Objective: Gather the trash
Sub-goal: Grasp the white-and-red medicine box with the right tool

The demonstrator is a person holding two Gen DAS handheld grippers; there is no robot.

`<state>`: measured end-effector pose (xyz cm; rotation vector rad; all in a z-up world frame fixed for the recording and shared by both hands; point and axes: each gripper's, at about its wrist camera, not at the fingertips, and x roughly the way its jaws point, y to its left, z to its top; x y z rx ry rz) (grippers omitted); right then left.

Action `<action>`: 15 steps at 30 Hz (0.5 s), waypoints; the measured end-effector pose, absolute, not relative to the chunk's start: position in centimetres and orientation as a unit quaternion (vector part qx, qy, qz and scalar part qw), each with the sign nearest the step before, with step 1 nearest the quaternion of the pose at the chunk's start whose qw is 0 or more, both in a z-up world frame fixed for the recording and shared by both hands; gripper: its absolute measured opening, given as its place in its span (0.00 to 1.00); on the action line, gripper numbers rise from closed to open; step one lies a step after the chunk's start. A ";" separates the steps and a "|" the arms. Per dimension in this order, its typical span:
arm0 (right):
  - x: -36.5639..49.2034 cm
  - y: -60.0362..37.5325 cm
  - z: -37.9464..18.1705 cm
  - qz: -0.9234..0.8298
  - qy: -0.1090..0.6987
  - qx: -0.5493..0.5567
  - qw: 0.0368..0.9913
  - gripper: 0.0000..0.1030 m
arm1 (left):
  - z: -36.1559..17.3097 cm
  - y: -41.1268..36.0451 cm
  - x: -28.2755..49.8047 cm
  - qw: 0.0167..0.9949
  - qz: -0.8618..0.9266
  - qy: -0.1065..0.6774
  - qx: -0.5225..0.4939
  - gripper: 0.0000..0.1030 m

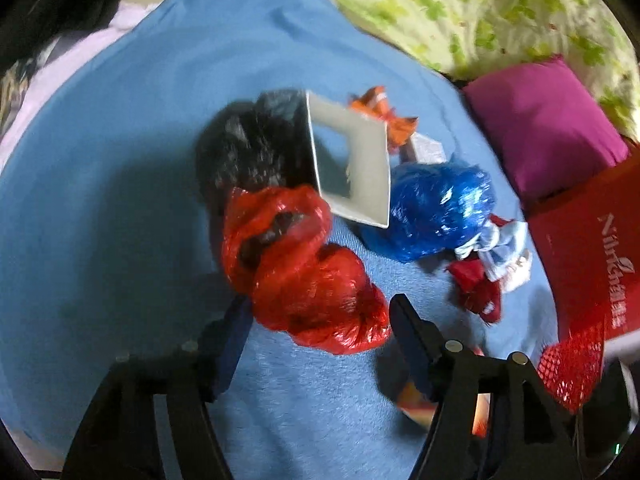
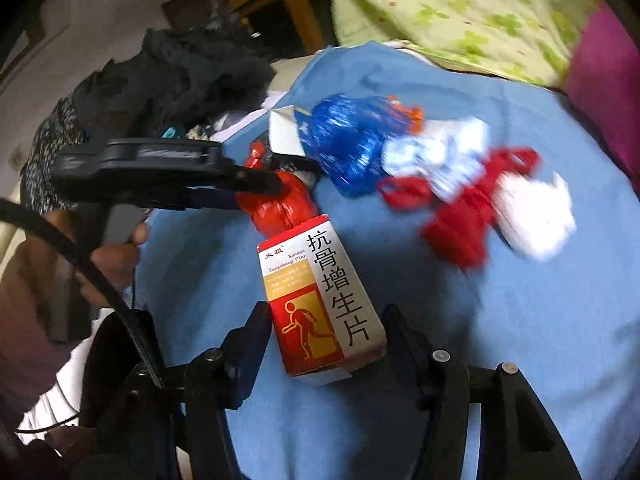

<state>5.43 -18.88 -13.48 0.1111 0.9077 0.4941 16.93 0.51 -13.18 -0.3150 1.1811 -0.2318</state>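
Left gripper (image 1: pixel 316 312) clasps red bag (image 1: pixel 304 272); right gripper (image 2: pixel 324 328) clasps medicine box (image 2: pixel 320 304).

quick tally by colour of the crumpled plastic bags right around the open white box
red plastic bag: 1
blue plastic bag: 1
black plastic bag: 1
total around the open white box: 3
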 end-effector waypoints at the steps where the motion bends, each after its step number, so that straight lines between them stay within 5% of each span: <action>1: 4.6 -19.3 -13.4 0.229 0.432 0.065 0.870 0.58 | -13.4 0.1 16.9 0.814 -0.104 0.552 -0.148 0.69; 3: 2.9 -20.4 -12.9 0.218 0.423 0.089 0.875 0.58 | -13.9 -0.8 16.6 0.820 -0.093 0.547 -0.140 0.68; 5: 1.6 -21.2 -12.2 0.206 0.411 0.107 0.881 0.58 | -14.1 -1.2 16.2 0.824 -0.093 0.539 -0.143 0.53; 12: -2.5 -23.4 -9.8 0.174 0.360 0.161 0.902 0.58 | -12.9 -0.9 12.8 0.841 -0.097 0.513 -0.142 0.28; 14: -3.4 -23.7 -8.8 0.167 0.346 0.166 0.908 0.58 | -12.4 -0.3 11.3 0.843 -0.105 0.509 -0.139 0.03; 15: -3.4 -23.9 -8.2 0.166 0.337 0.172 0.910 0.58 | -12.0 -0.1 10.3 0.845 -0.109 0.505 -0.136 0.03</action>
